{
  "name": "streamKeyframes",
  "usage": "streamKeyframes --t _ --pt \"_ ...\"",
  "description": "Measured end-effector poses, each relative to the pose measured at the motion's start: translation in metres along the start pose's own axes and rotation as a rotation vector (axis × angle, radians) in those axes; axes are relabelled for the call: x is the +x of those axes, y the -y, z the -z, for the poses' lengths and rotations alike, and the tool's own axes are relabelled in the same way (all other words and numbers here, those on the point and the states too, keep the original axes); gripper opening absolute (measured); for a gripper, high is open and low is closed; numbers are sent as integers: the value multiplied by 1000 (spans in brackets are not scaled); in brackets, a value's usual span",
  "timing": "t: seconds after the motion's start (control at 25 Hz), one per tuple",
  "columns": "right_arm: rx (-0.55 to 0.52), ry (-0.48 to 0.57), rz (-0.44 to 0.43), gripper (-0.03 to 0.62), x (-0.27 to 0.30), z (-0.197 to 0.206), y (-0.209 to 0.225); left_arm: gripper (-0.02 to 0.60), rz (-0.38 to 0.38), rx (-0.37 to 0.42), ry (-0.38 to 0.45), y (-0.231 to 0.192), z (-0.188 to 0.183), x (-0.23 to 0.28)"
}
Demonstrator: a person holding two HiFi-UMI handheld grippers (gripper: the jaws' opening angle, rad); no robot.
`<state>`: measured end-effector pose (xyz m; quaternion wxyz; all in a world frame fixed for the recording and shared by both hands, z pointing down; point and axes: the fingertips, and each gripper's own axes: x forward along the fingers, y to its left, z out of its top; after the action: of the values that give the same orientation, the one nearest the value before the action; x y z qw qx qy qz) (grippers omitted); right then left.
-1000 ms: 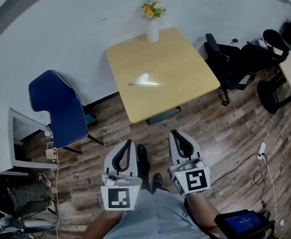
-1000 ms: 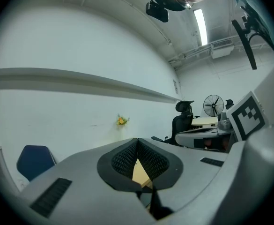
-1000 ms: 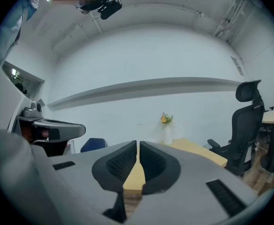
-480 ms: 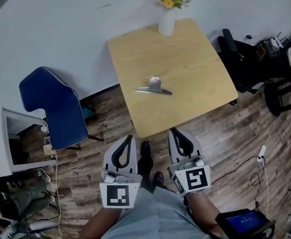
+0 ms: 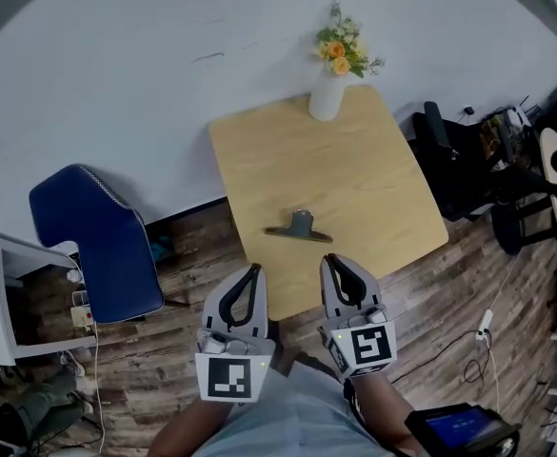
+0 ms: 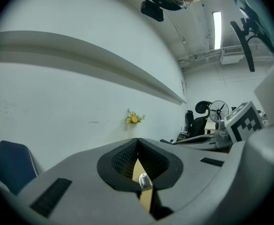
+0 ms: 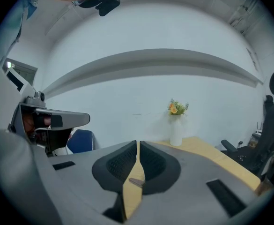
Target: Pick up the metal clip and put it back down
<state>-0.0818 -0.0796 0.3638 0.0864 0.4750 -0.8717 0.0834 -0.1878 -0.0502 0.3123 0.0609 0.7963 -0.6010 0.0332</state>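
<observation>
The metal clip (image 5: 299,227) lies flat on the wooden table (image 5: 354,179), near its front edge, with one handle sticking up. Both grippers hang just short of that edge. My left gripper (image 5: 253,274) is shut with nothing in it, below and left of the clip. My right gripper (image 5: 331,262) is also shut and empty, below and right of the clip. In the left gripper view the clip (image 6: 144,181) shows in the gap below the closed jaw tips of the left gripper (image 6: 137,140). The right gripper view has the clip (image 7: 137,182) below the tips of the right gripper (image 7: 137,143).
A white vase of yellow flowers (image 5: 329,89) stands at the table's far edge by the wall. A blue chair (image 5: 97,246) is left of the table. Black office chairs (image 5: 459,160) crowd the right side. Cables (image 5: 478,341) lie on the wooden floor.
The table and clip have come closer: the person has stepped forward, and both shut grippers now reach the table's front edge instead of hanging over the floor.
</observation>
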Motion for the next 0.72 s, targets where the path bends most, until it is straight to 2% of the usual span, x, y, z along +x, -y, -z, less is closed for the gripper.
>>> streamKeyframes --t 0.32,0.52,0.72 --pt "-7 17 -4 51 30 -25 25 18 -2 -9 -7 -9 -14 35" --pt "20 -10 -34 51 56 -14 49 18 -12 -6 -42 -10 -4 69" --pt "44 -64 -104 51 89 6 75 18 -32 -30 -106 -5 17 110"
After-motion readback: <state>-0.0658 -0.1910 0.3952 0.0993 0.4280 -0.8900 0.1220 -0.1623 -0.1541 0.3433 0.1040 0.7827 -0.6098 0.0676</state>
